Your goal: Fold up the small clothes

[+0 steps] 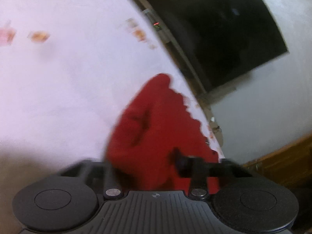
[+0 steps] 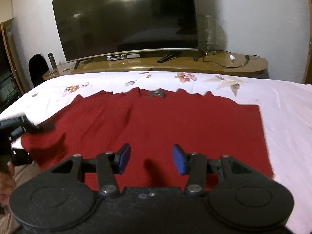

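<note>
A dark red garment lies spread flat on a white floral bedsheet. My right gripper is open with blue pads, hovering over the garment's near edge and holding nothing. My left gripper shows at the left of the right wrist view, at the garment's left edge, with cloth bunched around it. In the blurred left wrist view the red garment rises in front of the camera and drapes over my left gripper; its fingers look closed on the cloth.
A large dark TV stands on a wooden console beyond the bed, with a set-top box, cables and a flask. A dark chair is at far left. White sheet stretches left.
</note>
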Action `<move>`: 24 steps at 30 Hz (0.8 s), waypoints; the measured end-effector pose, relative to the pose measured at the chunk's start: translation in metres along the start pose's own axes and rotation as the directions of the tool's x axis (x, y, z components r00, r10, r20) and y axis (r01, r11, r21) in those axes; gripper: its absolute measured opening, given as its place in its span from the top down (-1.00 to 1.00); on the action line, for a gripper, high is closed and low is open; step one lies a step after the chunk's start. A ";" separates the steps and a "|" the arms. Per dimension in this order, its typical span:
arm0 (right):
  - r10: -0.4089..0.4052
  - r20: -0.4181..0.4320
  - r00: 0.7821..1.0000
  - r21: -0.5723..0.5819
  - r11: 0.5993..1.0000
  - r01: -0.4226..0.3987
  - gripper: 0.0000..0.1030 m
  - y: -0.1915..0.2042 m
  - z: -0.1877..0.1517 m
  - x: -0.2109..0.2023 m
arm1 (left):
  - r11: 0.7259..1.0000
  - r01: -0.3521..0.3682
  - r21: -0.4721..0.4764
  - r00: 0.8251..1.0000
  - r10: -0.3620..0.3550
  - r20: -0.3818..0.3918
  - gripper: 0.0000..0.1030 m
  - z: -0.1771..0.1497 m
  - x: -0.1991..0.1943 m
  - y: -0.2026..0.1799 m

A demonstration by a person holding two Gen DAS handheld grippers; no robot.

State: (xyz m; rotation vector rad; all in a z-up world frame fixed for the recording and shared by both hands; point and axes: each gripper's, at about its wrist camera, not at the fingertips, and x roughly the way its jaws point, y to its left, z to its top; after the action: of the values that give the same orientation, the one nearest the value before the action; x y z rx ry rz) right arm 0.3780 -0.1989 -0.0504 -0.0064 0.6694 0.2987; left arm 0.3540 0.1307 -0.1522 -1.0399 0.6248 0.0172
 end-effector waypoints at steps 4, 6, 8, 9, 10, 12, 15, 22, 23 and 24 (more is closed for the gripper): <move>0.010 -0.016 1.000 -0.026 1.000 -0.010 0.45 0.011 0.011 0.021 | 0.998 0.059 -0.017 0.998 -0.059 -0.008 0.79 0.002 -0.002 0.011; 0.005 -0.021 1.000 -0.053 0.999 -0.006 0.59 0.017 0.014 0.028 | 0.995 0.099 -0.020 0.995 -0.099 0.020 0.82 0.000 -0.009 0.011; -0.002 -0.024 1.000 -0.083 0.997 0.000 0.65 0.021 0.016 0.033 | 0.992 0.122 -0.029 0.992 -0.121 0.045 0.83 -0.003 -0.013 0.016; 0.002 -0.027 1.000 -0.093 0.996 -0.004 0.65 0.023 0.016 0.035 | 0.992 0.122 -0.035 0.992 -0.121 0.045 0.83 -0.005 -0.013 0.019; 0.004 -0.033 0.999 -0.102 0.995 -0.007 0.65 0.025 0.016 0.038 | 0.992 0.120 -0.037 0.992 -0.118 0.041 0.83 -0.005 -0.012 0.022; -0.017 -0.081 0.997 -0.134 0.991 0.006 0.67 0.026 0.011 0.051 | 0.993 0.119 -0.022 0.992 -0.118 0.041 0.83 -0.006 -0.011 0.020; -0.026 -0.066 0.997 -0.180 0.984 0.014 0.66 0.027 -0.001 0.059 | 0.992 0.124 -0.028 0.992 -0.124 0.022 0.82 -0.001 -0.009 0.018; -0.014 -0.043 0.999 -0.164 0.986 0.007 0.65 0.023 -0.008 0.056 | 0.983 0.178 -0.036 0.984 -0.178 -0.007 0.83 0.014 0.001 0.019; -0.013 -0.041 0.999 -0.158 0.987 0.007 0.65 0.022 -0.008 0.056 | 0.980 0.196 -0.030 0.980 -0.197 -0.001 0.83 0.016 -0.001 0.016; -0.013 -0.039 0.999 -0.154 0.988 0.006 0.65 0.023 -0.008 0.055 | 0.977 0.213 -0.024 0.977 -0.213 0.001 0.83 0.017 -0.003 0.012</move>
State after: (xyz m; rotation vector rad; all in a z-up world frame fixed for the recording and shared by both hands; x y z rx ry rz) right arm 0.4079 -0.1627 -0.0884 -0.1634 0.6845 0.3413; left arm 0.3558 0.1515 -0.1542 -1.1254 0.5132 -0.1640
